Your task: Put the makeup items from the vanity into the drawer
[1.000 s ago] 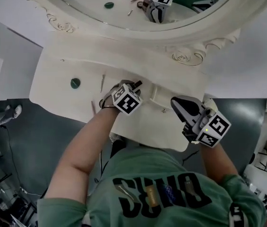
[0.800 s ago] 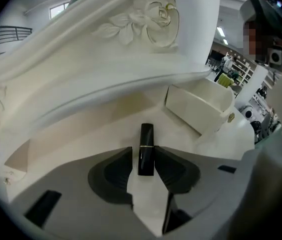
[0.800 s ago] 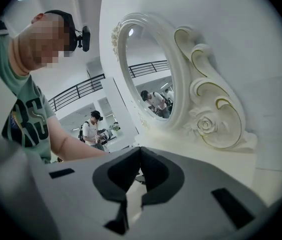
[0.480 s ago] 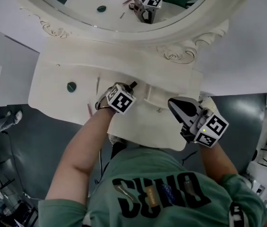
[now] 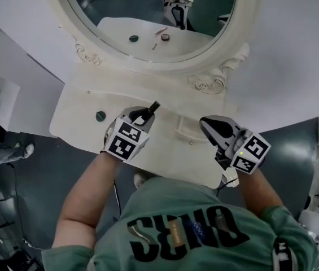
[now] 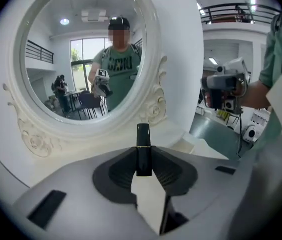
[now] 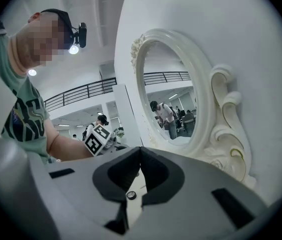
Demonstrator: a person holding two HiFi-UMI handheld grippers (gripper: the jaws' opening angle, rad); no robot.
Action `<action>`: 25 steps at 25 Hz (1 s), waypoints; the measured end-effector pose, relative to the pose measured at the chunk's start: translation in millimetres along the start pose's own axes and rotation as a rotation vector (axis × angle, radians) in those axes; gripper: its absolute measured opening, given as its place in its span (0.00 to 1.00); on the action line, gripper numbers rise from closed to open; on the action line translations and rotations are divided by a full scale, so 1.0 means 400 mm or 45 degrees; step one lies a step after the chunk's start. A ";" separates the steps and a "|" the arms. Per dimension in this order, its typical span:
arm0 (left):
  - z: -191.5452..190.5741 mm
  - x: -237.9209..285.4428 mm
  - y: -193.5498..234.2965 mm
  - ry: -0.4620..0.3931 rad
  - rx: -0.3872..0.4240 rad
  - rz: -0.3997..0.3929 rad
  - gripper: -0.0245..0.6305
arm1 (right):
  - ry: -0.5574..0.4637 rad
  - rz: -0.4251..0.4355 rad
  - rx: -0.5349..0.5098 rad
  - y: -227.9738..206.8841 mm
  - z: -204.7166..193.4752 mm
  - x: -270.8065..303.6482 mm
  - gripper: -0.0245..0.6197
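Black tube: standing upright between the pads of the left gripper, with a thin gold band ringing it and its top pointing toward the lower rim of the mirror.
Left gripper: its jaws have just been closing and are now pressing on the tube from both sides, staying part-way apart around it. It is hovering in front of the mirror's lower rim, clear of the vanity top.
Right gripper: its jaws are meeting at the tips and gripping nothing. It is hanging below the mirror's lower right scroll, well apart from the tube.
Green disc: lying on the vanity top below the mirror's lower left rim, on the outer side of the left gripper.
Small round thing: showing through the gap under the right gripper's tips, lying on the white surface in front of the mirror.
Mirror glass: reflecting the person, who is wearing a green shirt and raising the left gripper.
Person's left forearm: reaching bare toward the mirror from the green shirt.
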State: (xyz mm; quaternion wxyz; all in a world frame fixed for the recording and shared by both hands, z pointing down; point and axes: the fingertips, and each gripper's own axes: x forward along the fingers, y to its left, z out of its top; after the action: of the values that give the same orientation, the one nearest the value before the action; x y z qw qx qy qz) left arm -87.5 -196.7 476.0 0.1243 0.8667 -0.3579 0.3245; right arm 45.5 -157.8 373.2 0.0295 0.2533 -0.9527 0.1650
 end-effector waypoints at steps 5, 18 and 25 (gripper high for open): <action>0.160 -0.184 0.044 -0.182 0.088 0.078 0.19 | -0.066 -0.006 -0.077 0.025 0.096 0.005 0.05; 0.392 -0.169 -0.091 -0.306 0.380 -0.082 0.19 | -0.172 -0.159 -0.123 -0.038 0.182 -0.114 0.05; 0.347 0.056 -0.235 -0.196 0.484 -0.292 0.19 | -0.177 -0.288 -0.048 -0.141 0.111 -0.228 0.05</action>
State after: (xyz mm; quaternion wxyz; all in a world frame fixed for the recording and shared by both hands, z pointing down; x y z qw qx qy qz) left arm 56.1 -203.7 387.0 -0.0326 0.9318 -0.1979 0.3026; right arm 154.0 -175.4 335.5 -0.0135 0.3693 -0.9208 0.1248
